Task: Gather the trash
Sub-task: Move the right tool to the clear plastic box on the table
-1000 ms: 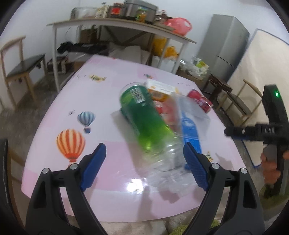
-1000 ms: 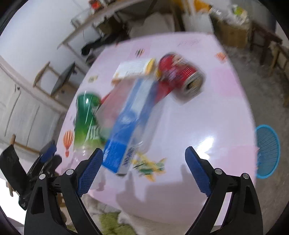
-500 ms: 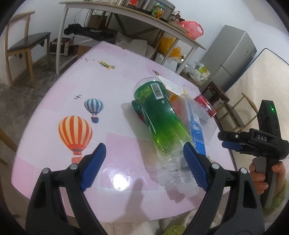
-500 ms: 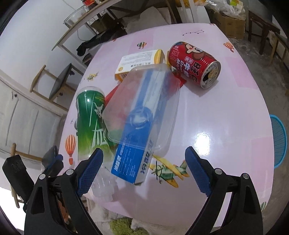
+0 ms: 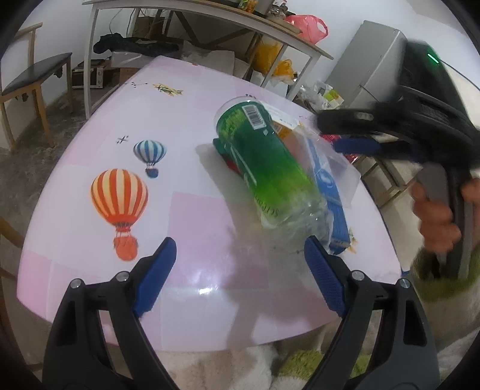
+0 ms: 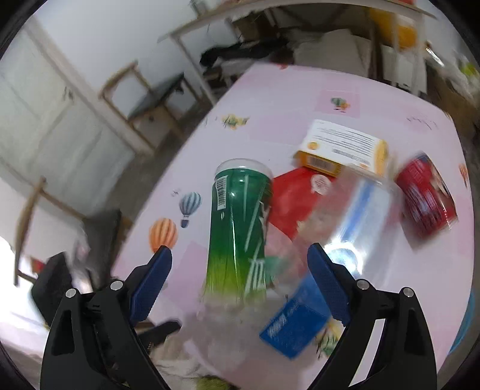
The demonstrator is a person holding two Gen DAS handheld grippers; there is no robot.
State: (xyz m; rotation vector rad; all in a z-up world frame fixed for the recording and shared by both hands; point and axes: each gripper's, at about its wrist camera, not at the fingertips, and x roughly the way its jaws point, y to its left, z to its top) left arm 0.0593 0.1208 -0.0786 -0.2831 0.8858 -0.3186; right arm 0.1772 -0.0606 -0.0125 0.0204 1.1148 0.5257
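A green-labelled clear plastic bottle (image 5: pixel 264 168) lies on the pink table (image 5: pixel 90 168), its neck toward the near edge; it also shows in the right wrist view (image 6: pixel 238 228). Beside it lie a blue box (image 6: pixel 295 324) under a clear plastic container (image 6: pixel 360 216), a red can (image 6: pixel 426 198), an orange-and-white box (image 6: pixel 342 147) and a red packet (image 6: pixel 294 201). My left gripper (image 5: pixel 240 270) is open and empty just short of the bottle's neck. My right gripper (image 6: pixel 240 282) is open with the bottle's lower part between its jaws; it shows blurred in the left wrist view (image 5: pixel 357 132).
A wooden chair (image 5: pixel 33 81) stands left of the table. A long white table (image 5: pixel 210 18) with clutter and a grey fridge (image 5: pixel 369 63) stand behind. A green rug (image 5: pixel 300 360) lies under the near table edge.
My right gripper has swung left and closer over the trash pile, now framing the green bottle. My left gripper has pulled back slightly toward the table's near edge.
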